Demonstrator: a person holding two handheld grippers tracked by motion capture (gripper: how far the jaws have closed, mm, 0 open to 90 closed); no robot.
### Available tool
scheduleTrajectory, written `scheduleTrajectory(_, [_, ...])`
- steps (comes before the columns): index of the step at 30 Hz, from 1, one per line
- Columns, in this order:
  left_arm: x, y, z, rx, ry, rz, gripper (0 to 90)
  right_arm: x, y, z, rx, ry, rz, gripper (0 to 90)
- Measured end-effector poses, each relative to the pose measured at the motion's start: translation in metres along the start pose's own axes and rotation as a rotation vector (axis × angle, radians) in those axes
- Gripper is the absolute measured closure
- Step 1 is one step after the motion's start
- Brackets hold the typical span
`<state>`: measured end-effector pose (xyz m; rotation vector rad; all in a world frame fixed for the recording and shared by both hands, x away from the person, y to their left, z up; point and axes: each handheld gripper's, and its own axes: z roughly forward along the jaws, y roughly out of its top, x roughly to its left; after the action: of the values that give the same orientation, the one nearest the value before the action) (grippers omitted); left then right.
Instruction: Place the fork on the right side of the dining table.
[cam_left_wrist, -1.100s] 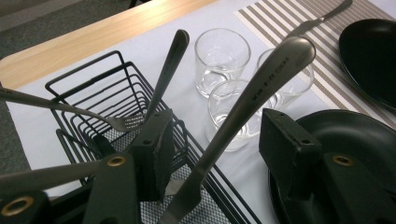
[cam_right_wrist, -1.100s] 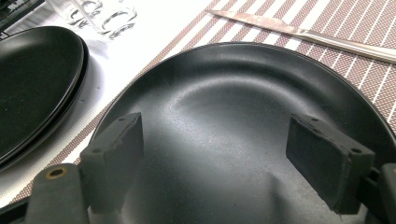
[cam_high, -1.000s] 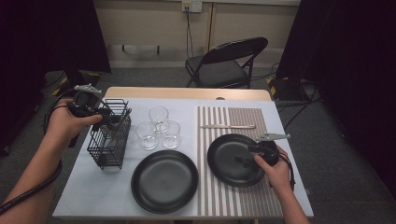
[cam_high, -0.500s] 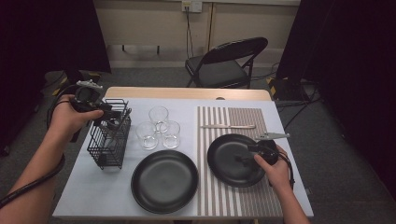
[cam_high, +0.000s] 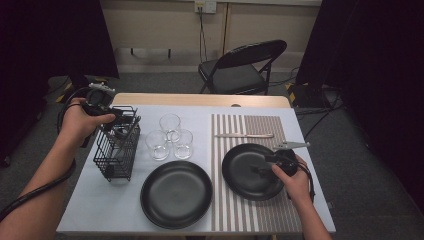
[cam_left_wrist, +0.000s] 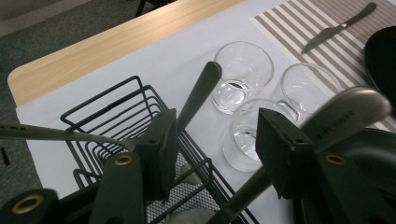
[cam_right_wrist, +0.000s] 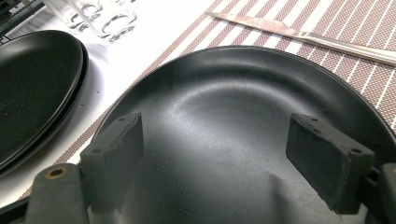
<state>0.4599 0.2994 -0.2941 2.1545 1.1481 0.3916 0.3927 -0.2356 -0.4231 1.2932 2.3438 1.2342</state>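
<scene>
1. The left hand-held gripper (cam_left_wrist: 212, 140) hangs over the wire basket (cam_high: 119, 150), at about 9 o'clock on the bench (cam_high: 100, 205). Its jaws stand about half open and have just been closing a little; nothing is pinched yet.

2. In the left gripper view a dark handle (cam_left_wrist: 198, 93) rises beside the jaw on the left, and a broader steel handle (cam_left_wrist: 343, 114) crosses behind the jaw on the right. My guess is that one of these is wanted. Risk: the jaws close on both at once, or on neither, since each leans at its own angle.

3. A third thin utensil (cam_left_wrist: 56, 134) pokes out at 9 o'clock in that view. Lifting a neighbour could drag it out or tip the light basket.

4. Three glasses (cam_high: 170, 136) stand just beside the basket toward 3 o'clock. A utensil swung out sideways could knock one over.

5. The right hand-held gripper (cam_right_wrist: 229, 154) rests wide open over the right black plate (cam_high: 250, 172) on the striped mat (cam_high: 245, 127), holding nothing. It could nudge the plate toward the knife (cam_high: 245, 135) at 12 o'clock.

6. The other black plate (cam_high: 176, 194) sits at 6 o'clock, well apart from the basket.
</scene>
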Motion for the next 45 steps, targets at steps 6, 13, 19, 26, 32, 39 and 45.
scheduleTrajectory(6, [0.003,0.002,0.008,0.009,0.007,-0.002,49.0,0.000,0.000,0.000,0.001,0.003,-0.001,18.4])
scheduleTrajectory(13, [0.007,0.005,0.019,0.016,0.005,-0.006,48.9,0.000,0.000,0.001,0.000,0.003,0.001,18.4])
scheduleTrajectory(19, [0.007,0.007,0.029,0.027,0.000,-0.003,49.0,0.000,0.001,0.001,-0.003,0.003,0.005,18.4])
scheduleTrajectory(26, [0.008,0.012,0.036,0.024,0.002,0.000,49.2,0.000,0.001,0.000,-0.007,0.006,0.007,18.4])
scheduleTrajectory(32, [0.009,0.013,0.040,0.021,0.005,-0.007,52.0,-0.001,0.001,-0.001,-0.011,0.004,0.011,18.4])
scheduleTrajectory(39, [0.012,0.014,0.043,0.015,0.017,-0.022,55.8,-0.001,0.000,-0.001,-0.012,0.001,0.013,18.4])
scheduleTrajectory(45, [0.011,0.014,0.046,0.018,0.008,-0.009,63.4,-0.001,0.000,0.000,-0.007,0.002,0.011,18.4])
